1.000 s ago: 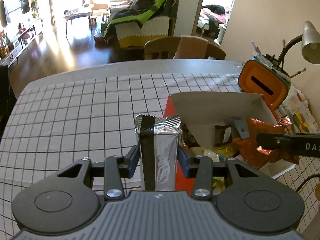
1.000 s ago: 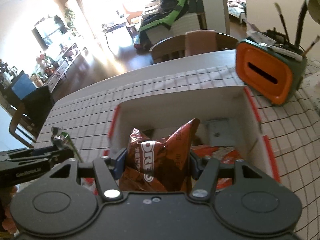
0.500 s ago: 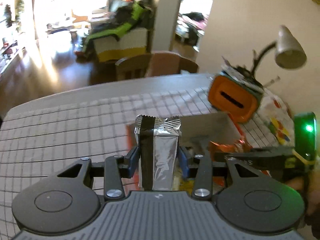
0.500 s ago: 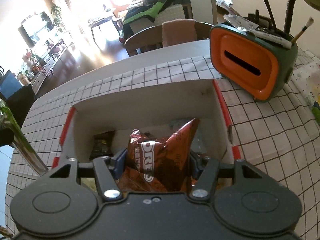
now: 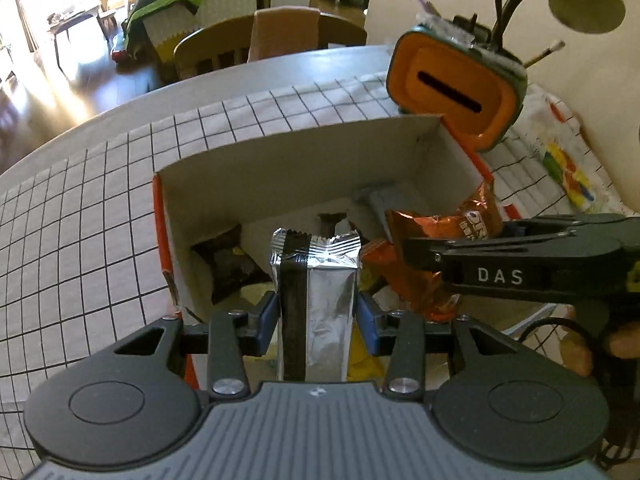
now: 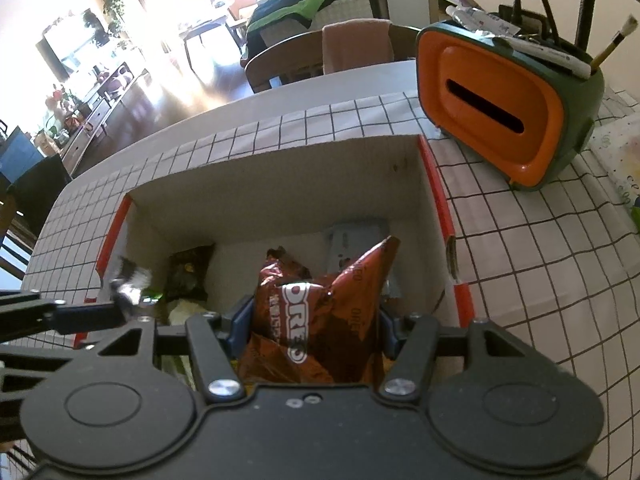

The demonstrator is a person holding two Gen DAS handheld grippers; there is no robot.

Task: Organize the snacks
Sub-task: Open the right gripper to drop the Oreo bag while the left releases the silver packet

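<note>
Left wrist view showed the left hand-held gripper [image 5: 316, 320] clamped on a silver pack [image 5: 316, 292], held upright over the near left part of the open box [image 5: 280, 164]. Its right neighbour, the right hand-held gripper [image 5: 416, 256], reached in from the side just beside it, gripping a brown Oreo bag [image 5: 440, 236] above the box's right half. In the right wrist view that gripper [image 6: 312, 320] pinched the bag [image 6: 316, 312] low between both pads, with the box's far wall [image 6: 280, 184] and red-edged side rims [image 6: 440, 208] well ahead. A dark packet [image 6: 188, 272] lay in the back left corner; the floor around it was partly free. An orange holder [image 6: 496, 108] stood on the gridded worktop [image 6: 540, 260] just past the right rim, near the back corner.
</note>
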